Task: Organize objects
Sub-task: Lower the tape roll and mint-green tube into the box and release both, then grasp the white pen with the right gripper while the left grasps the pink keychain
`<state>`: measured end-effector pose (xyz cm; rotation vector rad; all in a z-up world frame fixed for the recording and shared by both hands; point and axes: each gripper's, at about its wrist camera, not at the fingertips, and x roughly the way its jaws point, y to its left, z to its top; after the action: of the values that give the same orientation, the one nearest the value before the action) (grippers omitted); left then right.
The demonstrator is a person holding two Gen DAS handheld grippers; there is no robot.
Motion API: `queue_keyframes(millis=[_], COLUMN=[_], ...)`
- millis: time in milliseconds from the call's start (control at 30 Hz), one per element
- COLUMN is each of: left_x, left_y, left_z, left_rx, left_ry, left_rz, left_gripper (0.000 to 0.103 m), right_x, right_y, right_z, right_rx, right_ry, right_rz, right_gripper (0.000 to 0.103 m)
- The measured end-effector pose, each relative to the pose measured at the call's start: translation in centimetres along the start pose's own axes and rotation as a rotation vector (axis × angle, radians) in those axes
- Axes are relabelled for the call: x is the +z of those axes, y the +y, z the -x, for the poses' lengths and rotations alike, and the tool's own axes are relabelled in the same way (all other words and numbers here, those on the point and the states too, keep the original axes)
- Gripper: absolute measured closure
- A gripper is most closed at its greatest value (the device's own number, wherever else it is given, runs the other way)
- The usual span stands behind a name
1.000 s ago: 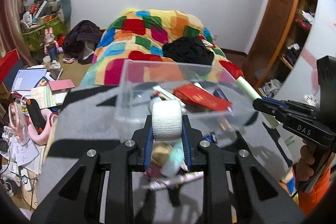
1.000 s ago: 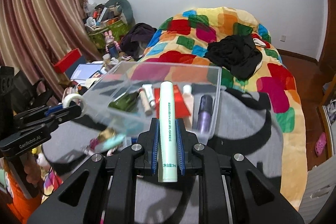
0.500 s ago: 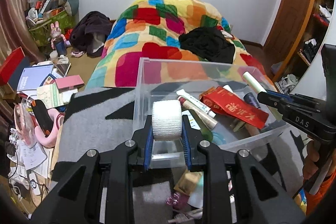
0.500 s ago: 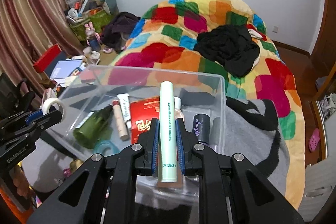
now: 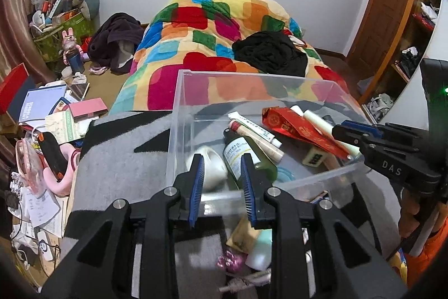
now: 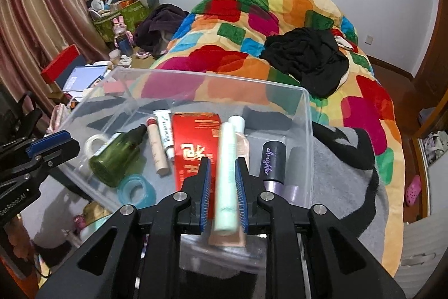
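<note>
Right wrist view: my right tool (image 6: 222, 194) is opening, the pale green tube (image 6: 227, 175) blurred and slipping free between its pads above the clear bin (image 6: 307, 131). It looks light, smooth, slippery; I would grip mid-barrel. Left wrist view: my left tool (image 5: 221, 184) is opening and empty, the white tape roll (image 5: 209, 168) lying in the bin's near left corner, soft and light.
</note>
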<state>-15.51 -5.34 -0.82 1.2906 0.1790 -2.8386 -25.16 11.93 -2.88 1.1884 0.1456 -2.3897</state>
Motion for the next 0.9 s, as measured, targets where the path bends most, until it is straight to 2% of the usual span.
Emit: queue_keyframes(millis=[267,367,467,600,667,833,900], left_x=[-2.1,-3.7,-5.3,-7.9,-8.9,-10.0,-10.2], left_y=[-0.5,-0.5,-0.2,0.3,0.5,0.7,0.1], left_z=[2.9,3.5,3.4,2.7,2.2,1.7,1.8], left_rx=[-0.017,-0.017,-0.019,-0.026,-0.031,-0.094,-0.111], left_ry=[-0.035,-0.024,0.01,0.074,0.103,0.126,0.119], left_rz=[-0.027,-0.038,-0.04,-0.033,-0.023,0.024,0.014], left_gripper=[0.059,0.057,0.057,0.057,0.057,0.057,0.057], right_x=[-1.8,-3.2,-5.1,-7.8,-8.6,-9.6,-9.6], right_y=[1.6,2.6,3.6,5.6,6.3,7.1,7.2], right_z=[4.1,4.9,5.1,4.0,3.1,0.7,0.8], right_rx=[0.069,0.097,0.128,0.208,0.213,0.241,0.254], right_ry=[-0.063,-0.062,-0.04,0.033,0.063,0.137,0.136], right_rz=[0.053,0.086,0.122,0.193,0.228,0.255,0.261], right_gripper=[0.068,0.066,0.066,0.063,0.063,0.063,0.063])
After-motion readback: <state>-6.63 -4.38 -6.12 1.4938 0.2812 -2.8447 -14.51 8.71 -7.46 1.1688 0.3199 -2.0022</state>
